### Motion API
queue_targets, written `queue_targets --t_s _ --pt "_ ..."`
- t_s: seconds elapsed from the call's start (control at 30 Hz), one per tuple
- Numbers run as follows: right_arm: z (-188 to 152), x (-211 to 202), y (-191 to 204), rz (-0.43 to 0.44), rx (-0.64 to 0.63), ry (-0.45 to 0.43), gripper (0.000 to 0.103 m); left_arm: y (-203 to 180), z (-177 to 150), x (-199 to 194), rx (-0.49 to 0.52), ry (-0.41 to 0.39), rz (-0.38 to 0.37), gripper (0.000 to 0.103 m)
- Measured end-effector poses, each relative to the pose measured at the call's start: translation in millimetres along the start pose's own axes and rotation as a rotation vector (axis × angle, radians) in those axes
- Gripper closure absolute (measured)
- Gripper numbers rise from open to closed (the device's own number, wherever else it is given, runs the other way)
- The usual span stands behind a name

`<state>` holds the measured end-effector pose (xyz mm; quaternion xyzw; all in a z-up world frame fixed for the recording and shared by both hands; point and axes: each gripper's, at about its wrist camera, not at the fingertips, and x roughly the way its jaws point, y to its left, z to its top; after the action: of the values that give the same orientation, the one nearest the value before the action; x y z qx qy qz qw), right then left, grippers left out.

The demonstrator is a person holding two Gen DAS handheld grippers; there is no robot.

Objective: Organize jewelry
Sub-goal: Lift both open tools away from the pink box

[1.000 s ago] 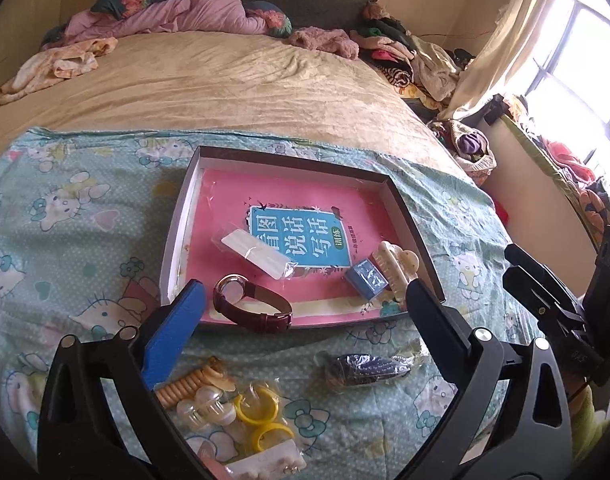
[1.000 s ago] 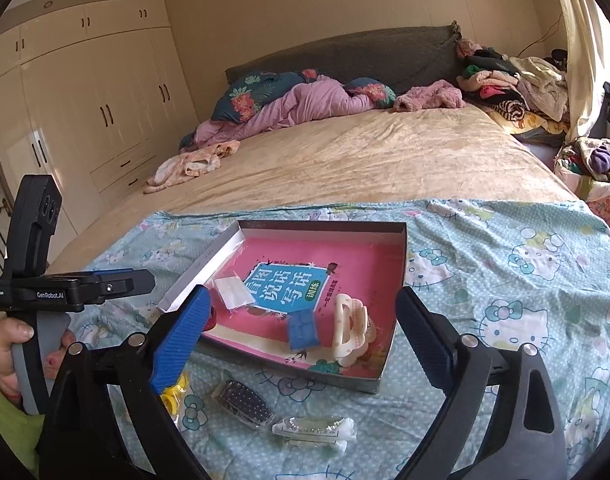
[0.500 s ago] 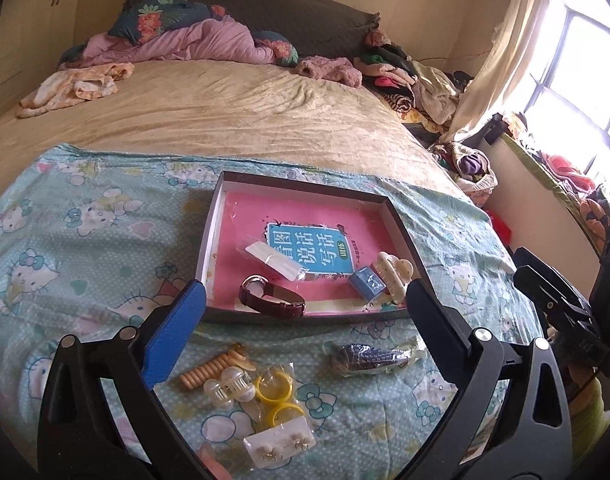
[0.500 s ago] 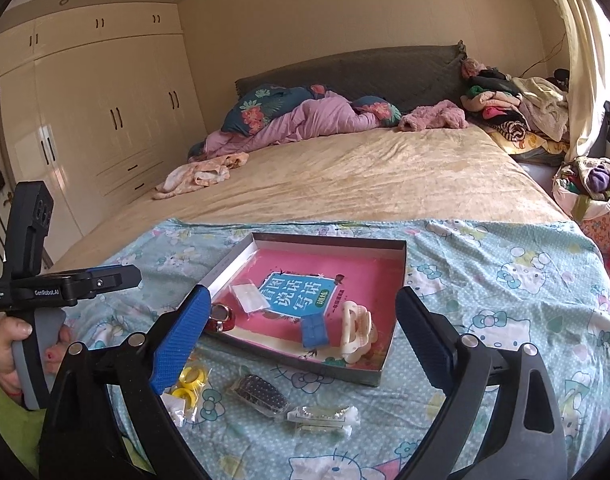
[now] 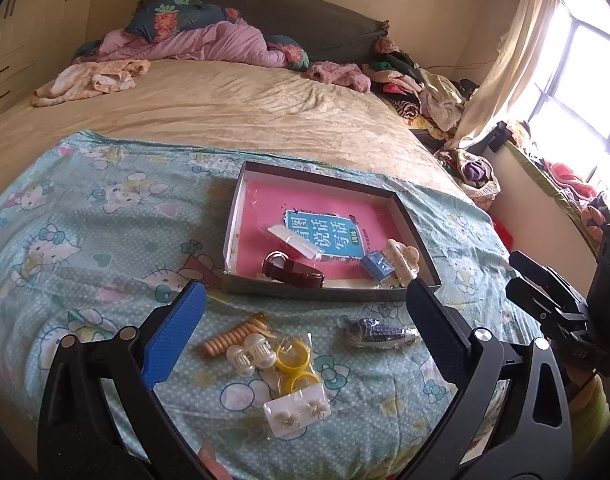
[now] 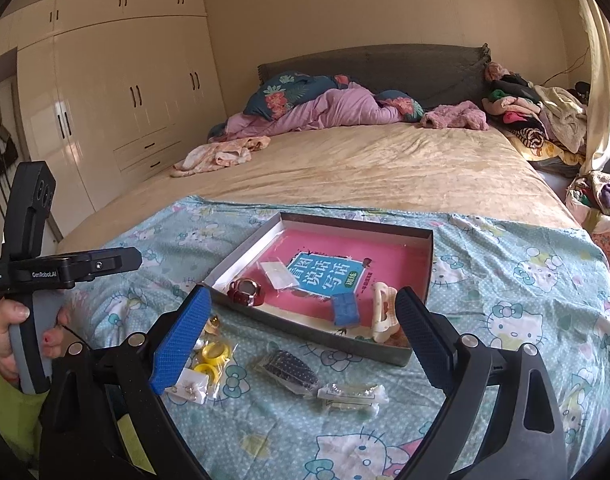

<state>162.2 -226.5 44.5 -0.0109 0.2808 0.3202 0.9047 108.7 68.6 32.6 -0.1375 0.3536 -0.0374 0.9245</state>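
A shallow box (image 5: 231,236) with a pink book inside lies on the Hello Kitty sheet. It holds a maroon watch (image 5: 291,272), a clear packet (image 5: 295,242), a blue block (image 5: 379,266) and a cream hair claw (image 5: 403,258). On the sheet in front lie a wooden spiral hair tie (image 5: 233,334), pearl clips (image 5: 251,350), yellow rings (image 5: 295,364), an earring card (image 5: 297,410) and a dark beaded piece (image 5: 379,330). My left gripper (image 5: 305,328) is open and empty above these. My right gripper (image 6: 301,332) is open and empty above the dark piece (image 6: 291,366) and a clear packet (image 6: 353,396).
The sheet (image 5: 85,240) covers the near end of a large bed (image 5: 225,108) with bedding and clothes piled at the head. A window and clutter are to the right. Wardrobes (image 6: 117,92) stand at the left. The other gripper shows at each view's edge.
Both grippers have drawn back and up from the box, so more of the sheet and loose items shows. Nothing was picked up; the items have not moved.
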Motion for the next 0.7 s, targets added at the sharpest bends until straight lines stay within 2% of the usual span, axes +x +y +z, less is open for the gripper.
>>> queue_targets --t_s 0.7 --pt "-30.5 24.1 35.1 0.055 -0.073 0.119 0.01 36.1 -50.8 6.9 -0.039 0.073 0.104 0.01"
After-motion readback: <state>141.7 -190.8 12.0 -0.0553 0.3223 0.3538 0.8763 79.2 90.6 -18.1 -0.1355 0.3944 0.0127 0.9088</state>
